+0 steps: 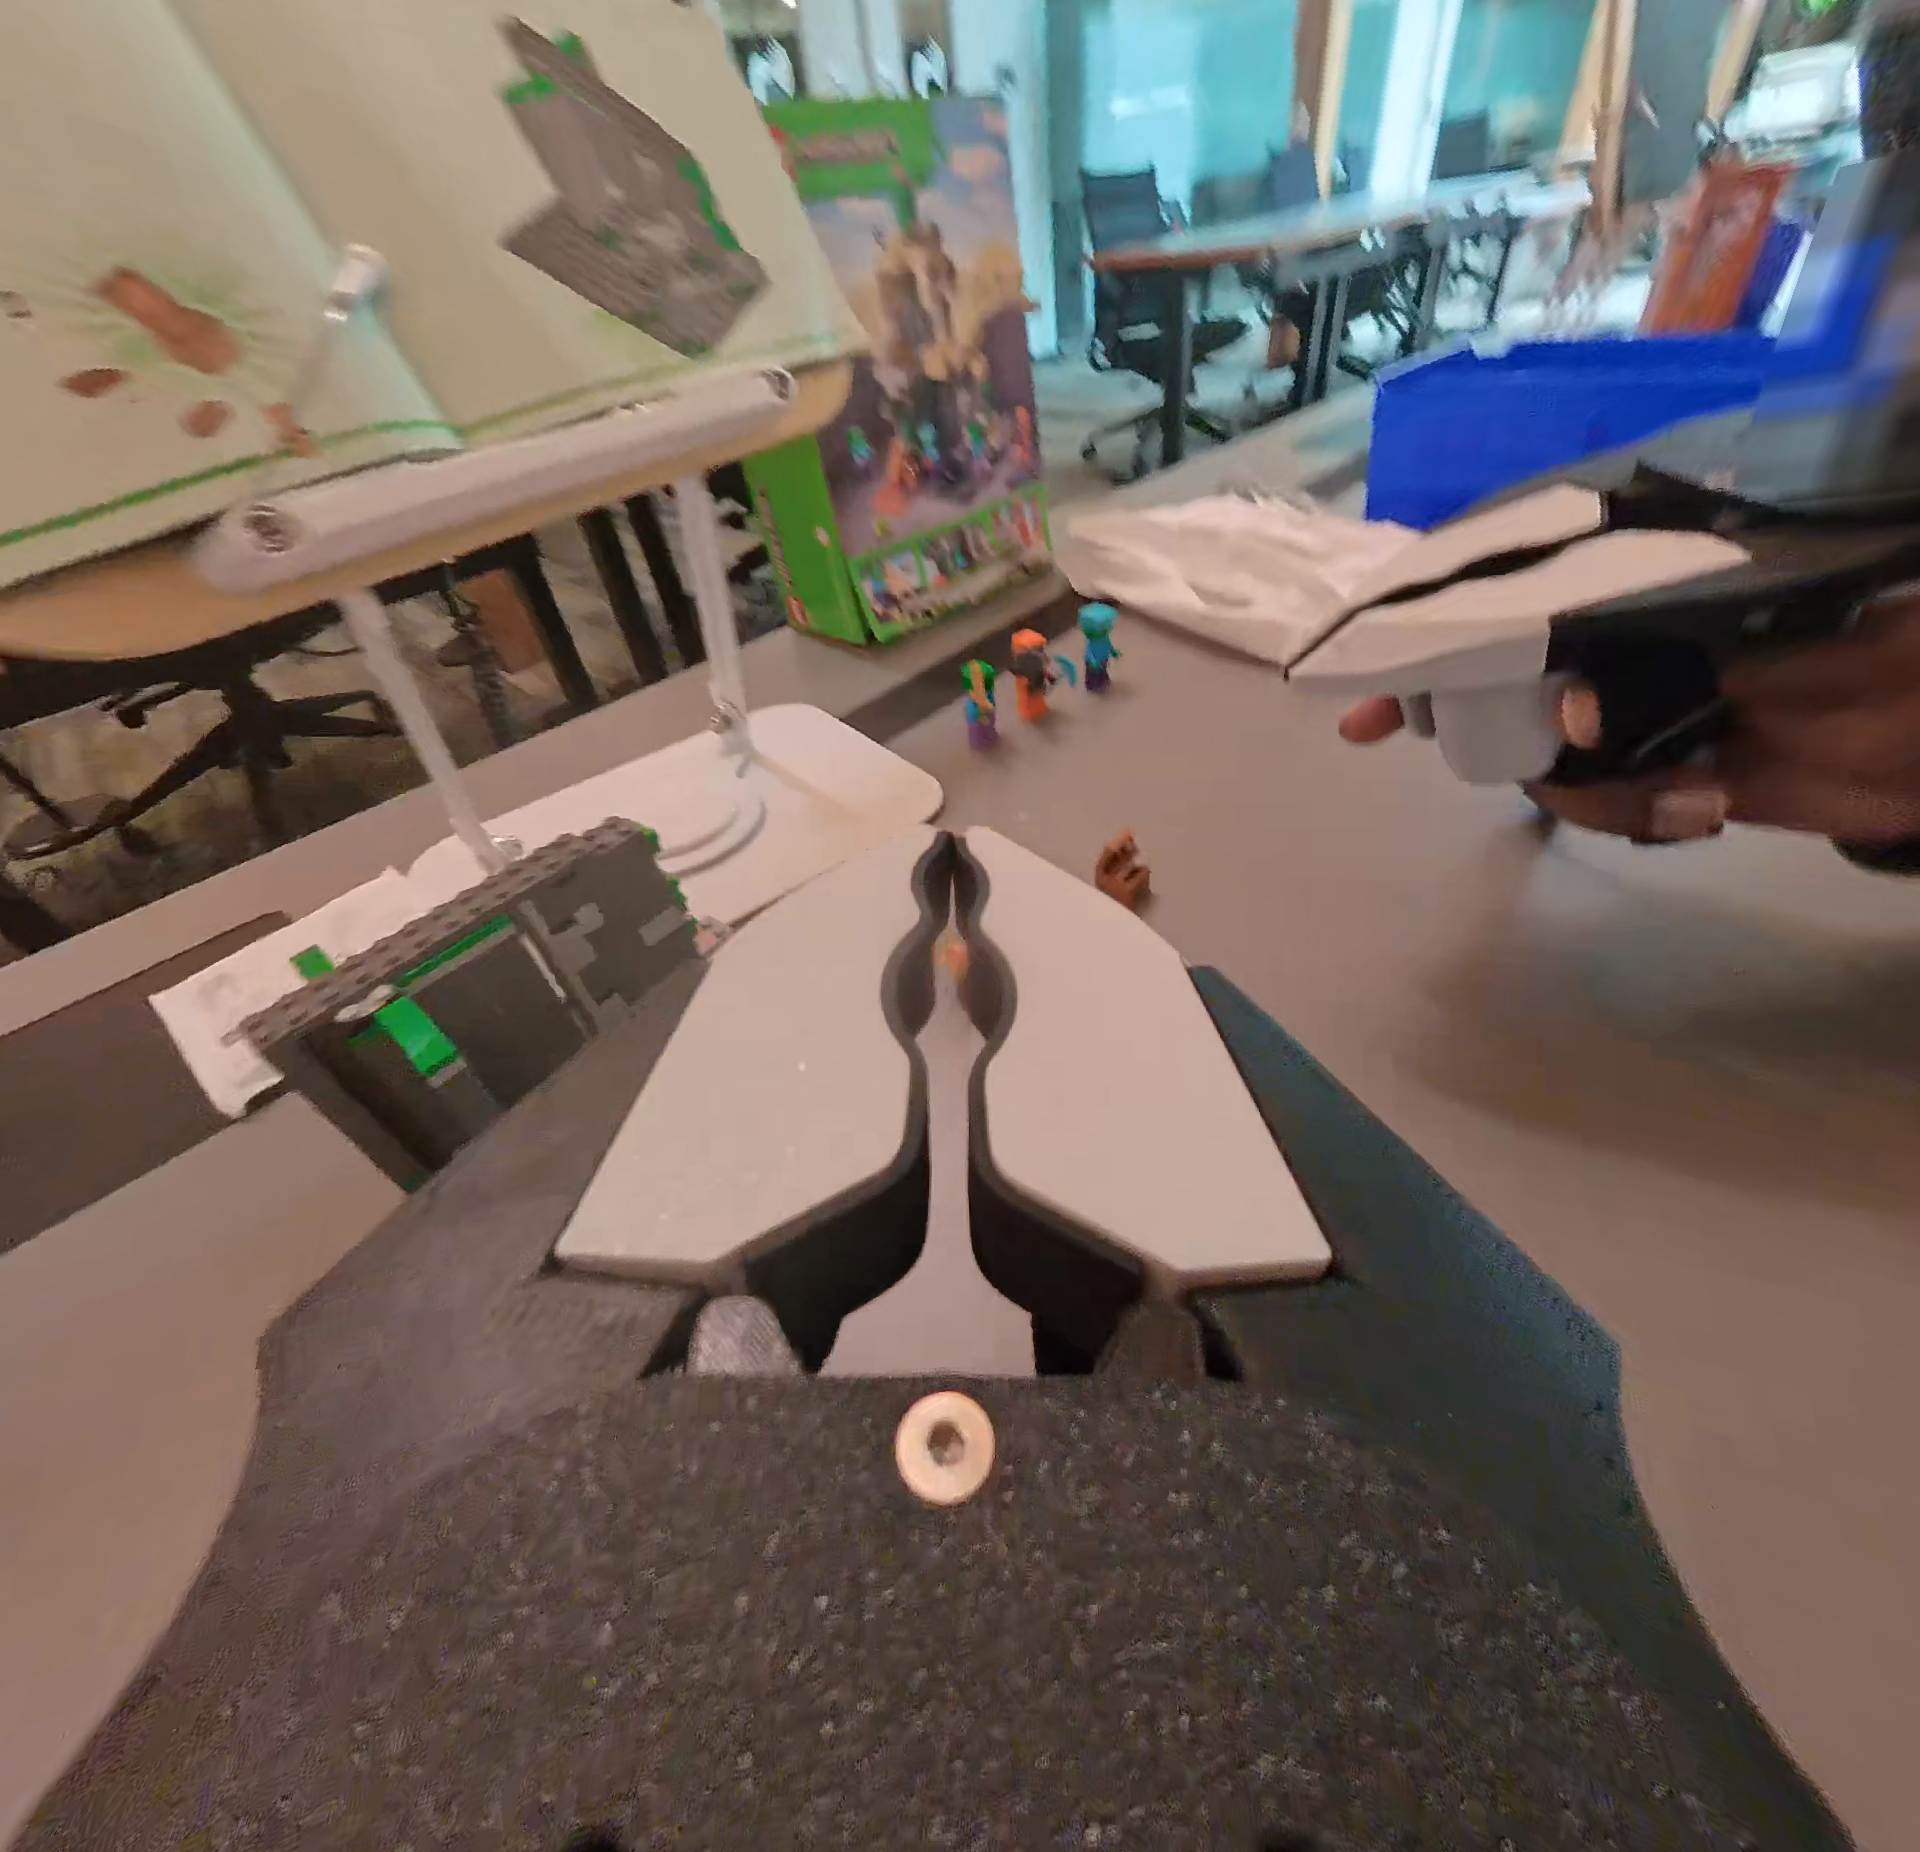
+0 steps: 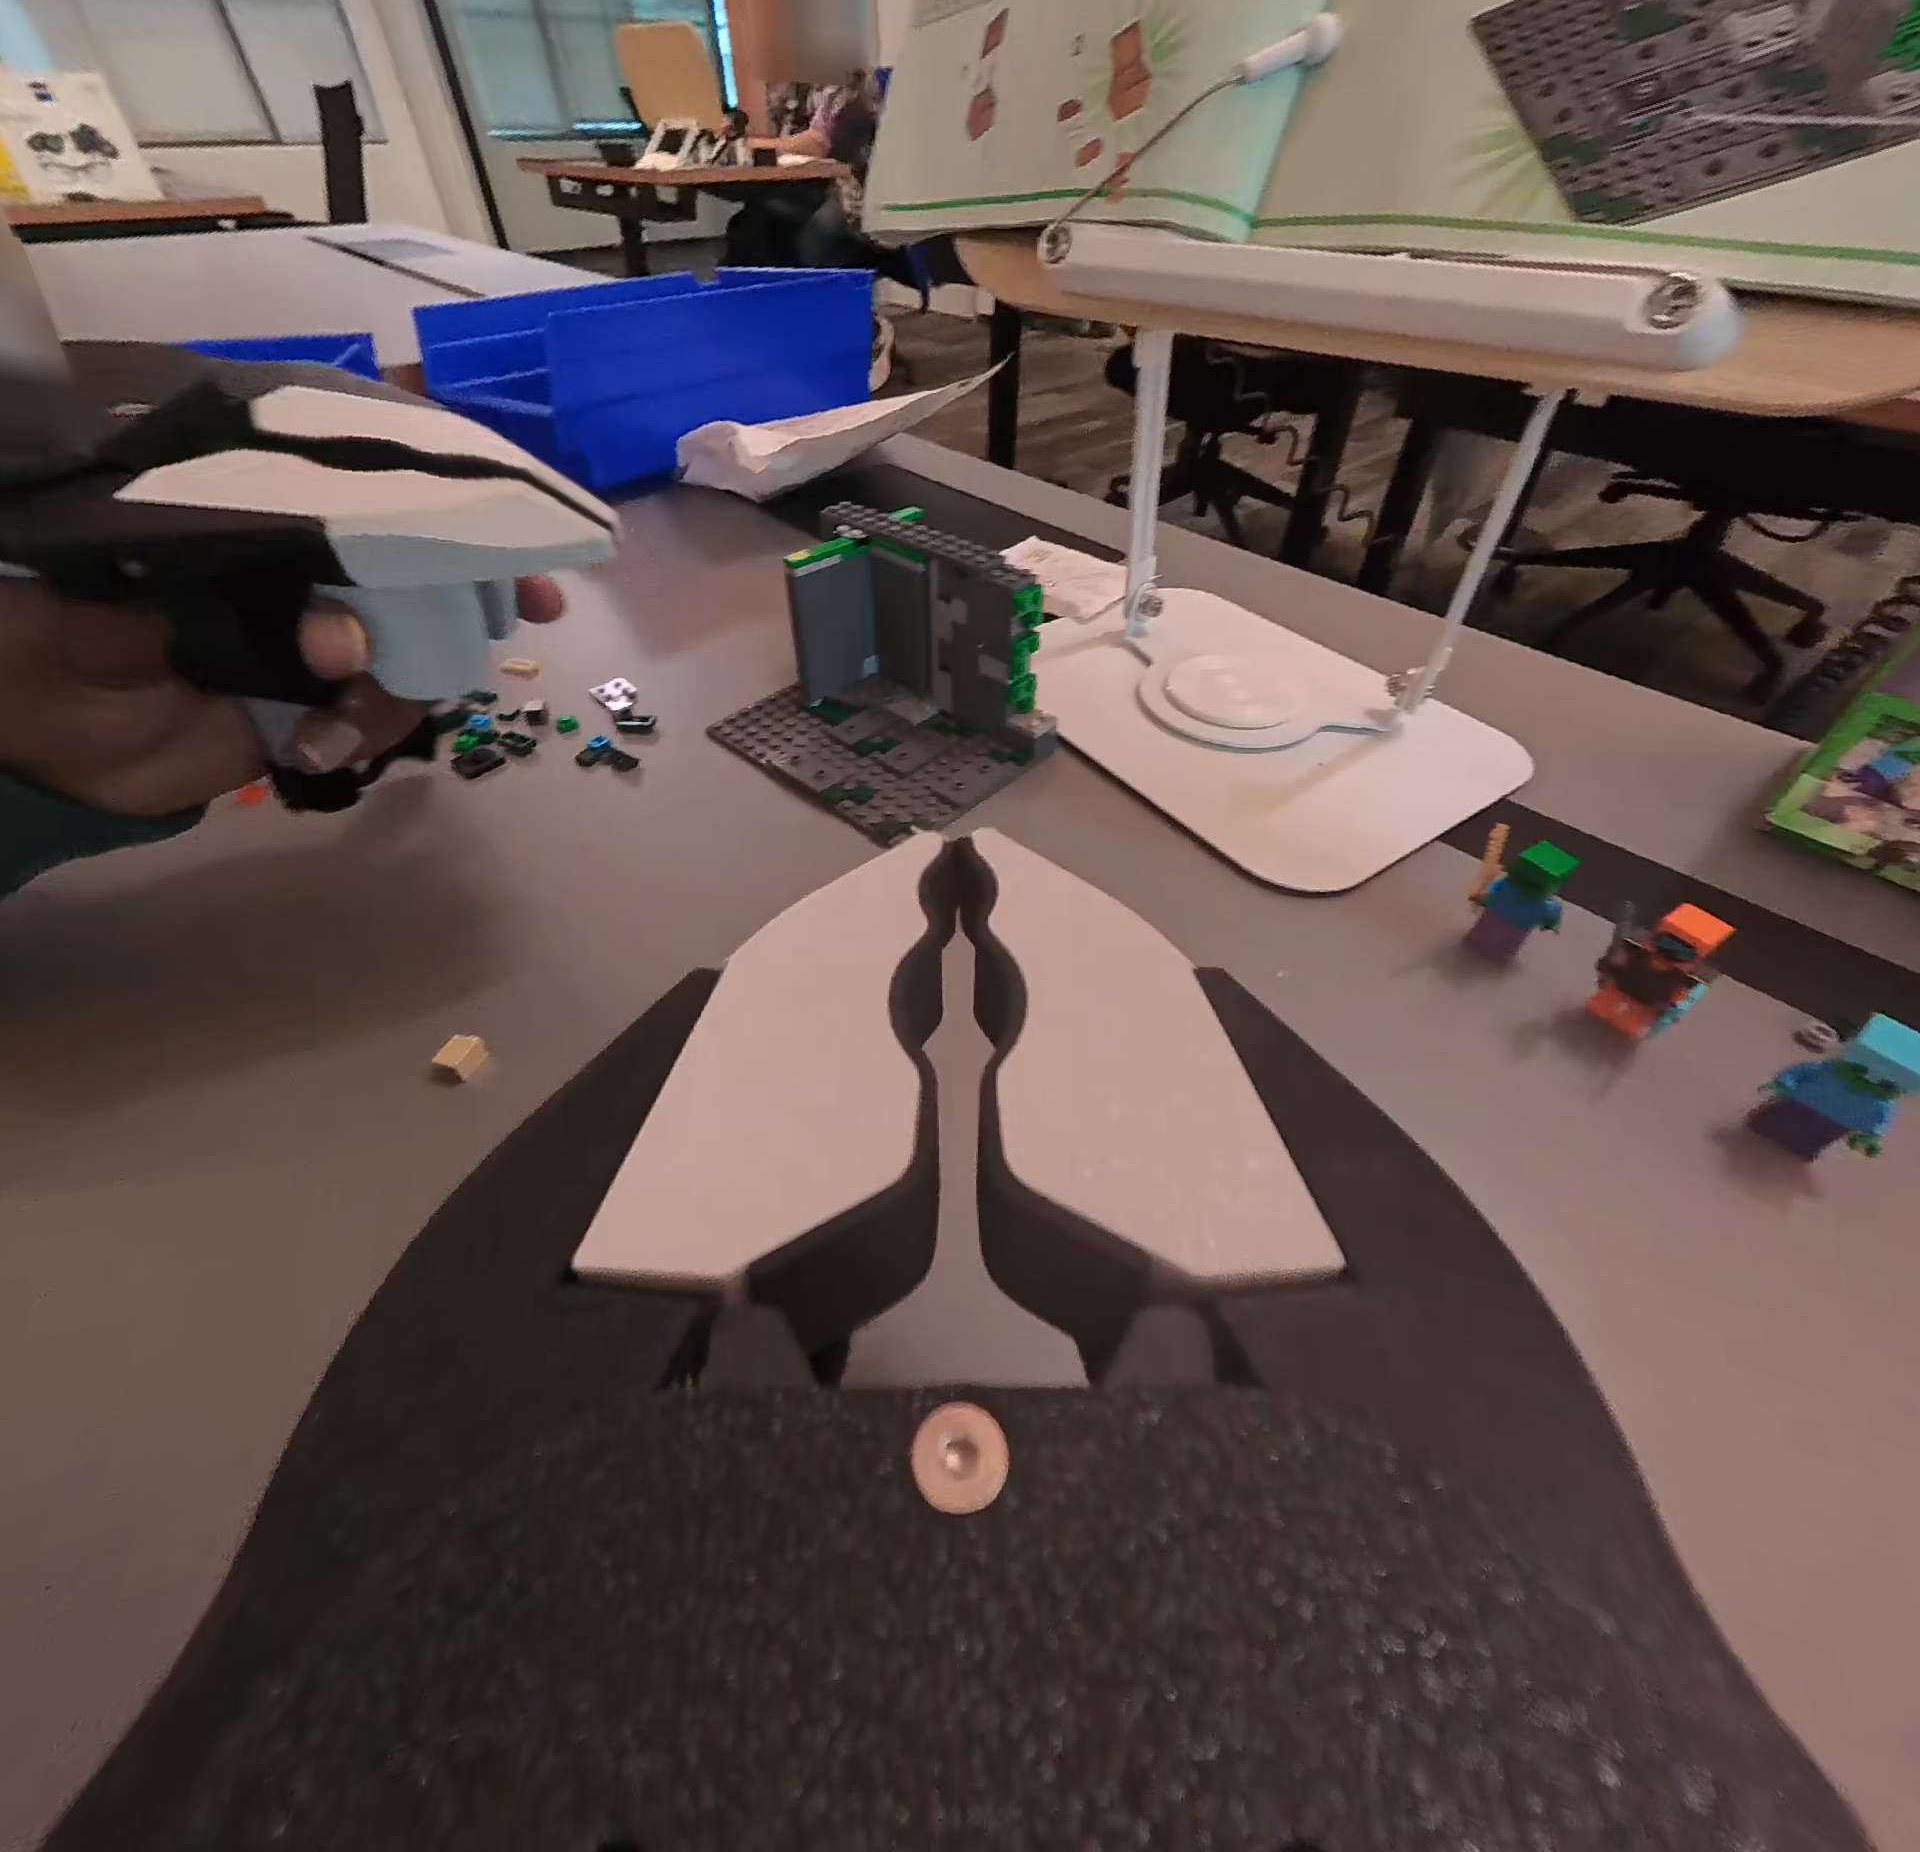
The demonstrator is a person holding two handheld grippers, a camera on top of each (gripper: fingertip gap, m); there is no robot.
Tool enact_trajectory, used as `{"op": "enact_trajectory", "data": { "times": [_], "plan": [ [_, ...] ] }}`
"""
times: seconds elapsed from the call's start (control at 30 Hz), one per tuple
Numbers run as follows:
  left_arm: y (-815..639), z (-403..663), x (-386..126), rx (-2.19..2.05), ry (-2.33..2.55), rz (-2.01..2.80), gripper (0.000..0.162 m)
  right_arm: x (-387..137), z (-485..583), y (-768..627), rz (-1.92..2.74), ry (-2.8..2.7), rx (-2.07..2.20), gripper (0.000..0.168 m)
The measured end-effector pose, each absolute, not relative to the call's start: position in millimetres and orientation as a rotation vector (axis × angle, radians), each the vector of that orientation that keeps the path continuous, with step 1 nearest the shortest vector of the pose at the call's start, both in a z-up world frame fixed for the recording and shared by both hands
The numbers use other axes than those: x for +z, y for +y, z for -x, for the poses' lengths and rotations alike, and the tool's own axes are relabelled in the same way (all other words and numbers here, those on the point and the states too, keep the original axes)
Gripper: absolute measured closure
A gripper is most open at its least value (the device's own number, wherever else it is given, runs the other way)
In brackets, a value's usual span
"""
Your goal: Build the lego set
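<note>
So, left wrist view: my left gripper (image 1: pixel 953 846) is pinched together on a tiny orange-tan lego piece (image 1: pixel 953 955), light and slippery. The half-built grey-and-green lego wall on its studded baseplate (image 1: pixel 488 971) sits just left.

Right wrist view: my right gripper (image 2: pixel 958 846) is closed and empty. That build (image 2: pixel 914 659) looks brittle, so I'd grab its baseplate.
</note>
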State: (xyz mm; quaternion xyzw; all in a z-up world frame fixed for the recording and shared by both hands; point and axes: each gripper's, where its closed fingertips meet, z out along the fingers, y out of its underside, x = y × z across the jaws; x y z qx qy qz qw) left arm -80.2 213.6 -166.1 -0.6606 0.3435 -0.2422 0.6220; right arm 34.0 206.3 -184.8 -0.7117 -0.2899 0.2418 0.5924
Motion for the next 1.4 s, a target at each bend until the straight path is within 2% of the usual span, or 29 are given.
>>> {"op": "enact_trajectory", "data": {
  "times": [0.33, 0.47, 0.77, 1.4],
  "plan": [
    [212.2, 113.6, -130.2, -0.521, 0.392, 1.454, 0.162, -196.0, -59.2, 223.0, 1.626, -0.548, 0.437, 0.168],
    [221.8, 112.1, -132.3, -0.568, 0.278, 1.466, 0.162, -203.0, -64.2, 226.2, 1.643, -0.537, 0.420, 0.168],
    [236.4, 124.2, -166.8, -0.511, 0.275, 1.524, 0.162, -197.0, -74.8, 231.9, 1.621, -0.479, 0.374, 0.167],
    [223.4, 106.6, -159.6, -0.430, 0.412, 1.490, 0.162, -190.7, -66.1, 220.2, 1.571, -0.547, 0.411, 0.168]
  ]
}}
